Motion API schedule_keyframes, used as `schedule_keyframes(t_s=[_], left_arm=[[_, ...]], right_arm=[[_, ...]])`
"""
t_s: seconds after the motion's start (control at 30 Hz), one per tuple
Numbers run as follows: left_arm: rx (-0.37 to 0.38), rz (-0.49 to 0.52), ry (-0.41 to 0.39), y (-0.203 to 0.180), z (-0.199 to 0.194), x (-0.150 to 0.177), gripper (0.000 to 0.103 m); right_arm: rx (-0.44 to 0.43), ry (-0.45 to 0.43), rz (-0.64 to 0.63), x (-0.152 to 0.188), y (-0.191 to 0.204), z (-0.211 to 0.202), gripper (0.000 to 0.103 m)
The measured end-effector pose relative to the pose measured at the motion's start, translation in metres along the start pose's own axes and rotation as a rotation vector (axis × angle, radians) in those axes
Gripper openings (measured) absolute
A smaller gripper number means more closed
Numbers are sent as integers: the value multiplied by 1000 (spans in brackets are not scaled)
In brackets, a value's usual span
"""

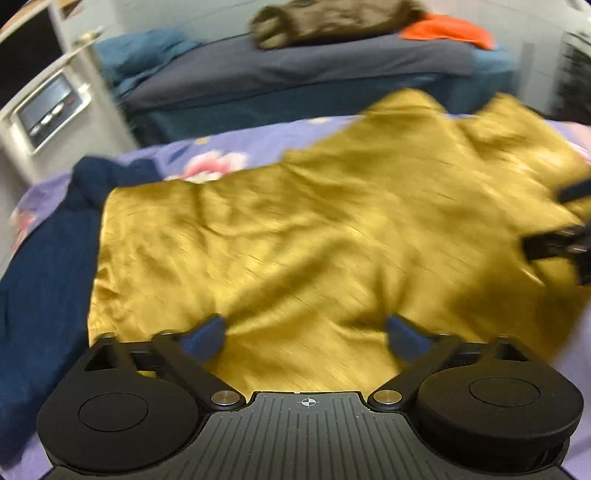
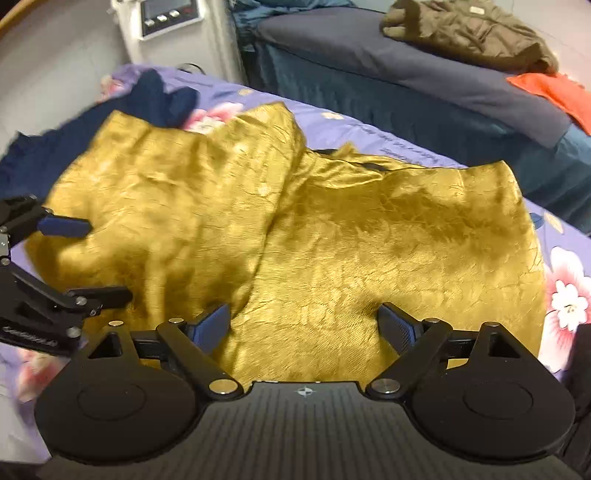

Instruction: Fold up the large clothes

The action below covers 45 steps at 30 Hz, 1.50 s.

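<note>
- Left wrist view: our left gripper (image 1: 306, 338) hangs with jaws spread wide and nothing between them, over the near edge of the mustard-gold garment (image 1: 314, 229) lying on the floral bedsheet (image 1: 221, 147). It looks thin, limp and slippery; we'd pinch corners or hems.
- Right wrist view: our right gripper (image 2: 304, 326) is likewise spread and empty above the crinkled, shiny cloth (image 2: 369, 240), which lies spread with a ridge down its middle.

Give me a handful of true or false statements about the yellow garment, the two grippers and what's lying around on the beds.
1. The yellow garment lies spread on a floral bedsheet. True.
2. The right gripper is clamped on the fabric. False: it is open, holding nothing.
3. The left gripper is open. True.
4. A dark blue garment lies beside the yellow one. True.
5. The brown jacket lies on the floral bedsheet. False: it is on the other bed behind.
</note>
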<state>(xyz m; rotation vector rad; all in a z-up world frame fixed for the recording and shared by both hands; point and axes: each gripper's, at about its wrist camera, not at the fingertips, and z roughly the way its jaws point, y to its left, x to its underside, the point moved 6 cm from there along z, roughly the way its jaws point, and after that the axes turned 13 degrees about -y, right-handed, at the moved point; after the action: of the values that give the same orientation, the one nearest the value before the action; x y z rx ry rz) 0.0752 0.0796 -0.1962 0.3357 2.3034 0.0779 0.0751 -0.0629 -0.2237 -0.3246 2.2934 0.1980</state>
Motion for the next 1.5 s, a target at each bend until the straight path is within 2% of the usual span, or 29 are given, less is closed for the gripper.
schedule_keyframes(t_s=[0.07,0.17,0.23,0.37,0.53,0.7,1.07,1.33,1.5], left_arm=[[-37,-56,35,19,22,-9,103],[-78,-78,73,41,50,-18,103],[-72,-123,95,53,64,-22,103],[-65,-209,102,72,76,-29,103],[-41,-176,90,68,91,-25,103],[-46,-180,60,65,94,-19,103],[-41,-170,72,64,86,-23,103],[-11,-130,63,57,51,-31,103],[41,-166,-6,72,11,-33,103]], right_arm=[[46,23,38,-3,-10,17,92],[116,52,94,-12,-34,46,95],[134,84,124,-16,-48,65,100],[159,106,207,-21,-76,89,102],[173,114,294,-21,-102,100,102],[181,106,264,-13,-101,107,103],[193,115,251,-21,-102,110,103],[174,-4,268,-30,-100,67,102],[161,-56,258,-31,-108,33,102]])
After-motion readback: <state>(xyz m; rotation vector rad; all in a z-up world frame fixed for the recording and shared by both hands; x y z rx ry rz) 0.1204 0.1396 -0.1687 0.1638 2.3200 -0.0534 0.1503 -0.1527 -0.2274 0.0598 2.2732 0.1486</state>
